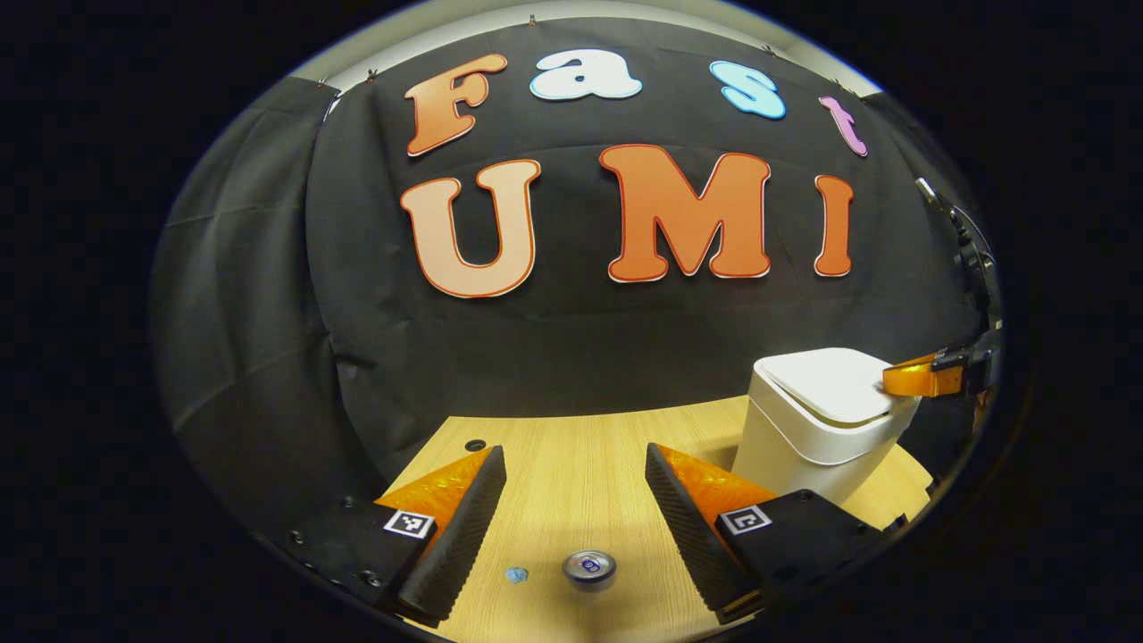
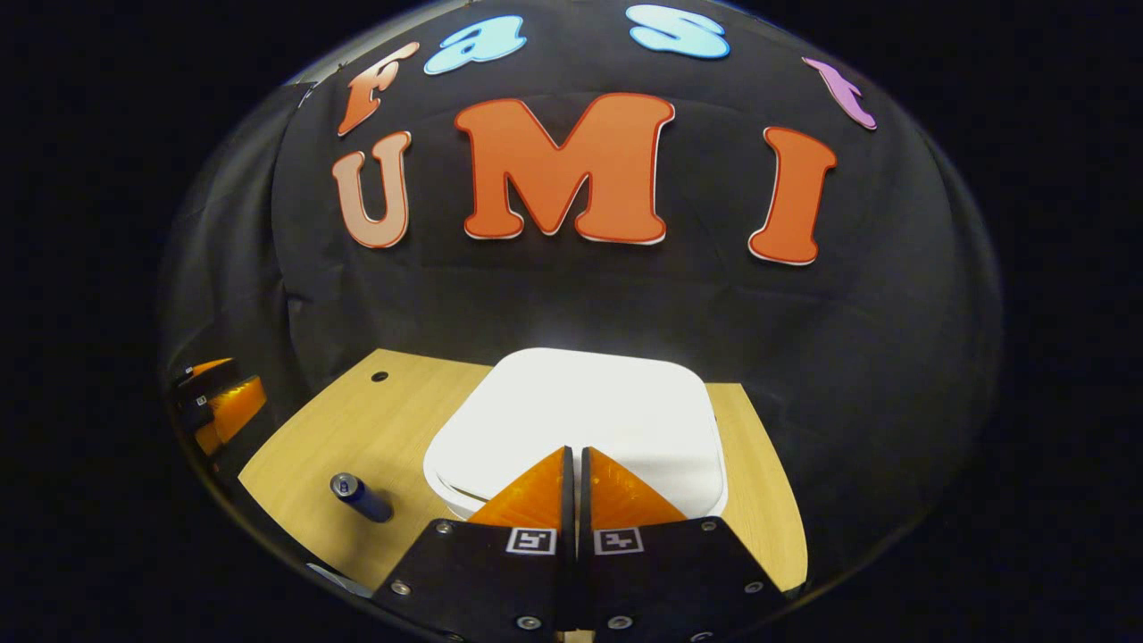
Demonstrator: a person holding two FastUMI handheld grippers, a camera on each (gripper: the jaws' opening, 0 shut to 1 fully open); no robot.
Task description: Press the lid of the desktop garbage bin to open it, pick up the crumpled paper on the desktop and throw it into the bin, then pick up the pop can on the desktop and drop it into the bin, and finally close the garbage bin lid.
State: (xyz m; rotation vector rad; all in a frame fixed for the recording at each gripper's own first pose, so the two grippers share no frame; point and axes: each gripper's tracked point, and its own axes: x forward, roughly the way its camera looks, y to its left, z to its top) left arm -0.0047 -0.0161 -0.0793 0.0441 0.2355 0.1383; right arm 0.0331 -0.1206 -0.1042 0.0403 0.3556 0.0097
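Bin [image 2: 576, 420] lid, stiff plastic and closed, sits under the right gripper [image 2: 576, 460], jaws pressed together at its near edge. Left gripper [image 1: 576, 500] hangs spread; light can [image 1: 589, 566] and crumpled paper [image 1: 516, 574] at 6 o'clock in the left gripper view.

A wooden table [image 1: 580, 464] fills the low part of the left gripper view, light brown with thin lines in the wood. It has 1 small round hole [image 1: 475, 445] near its far edge, at about 10 o'clock on the tabletop. Behind the table hangs a black cloth wall [image 1: 268, 339] with soft folds, from 9 o'clock up to 3 o'clock.
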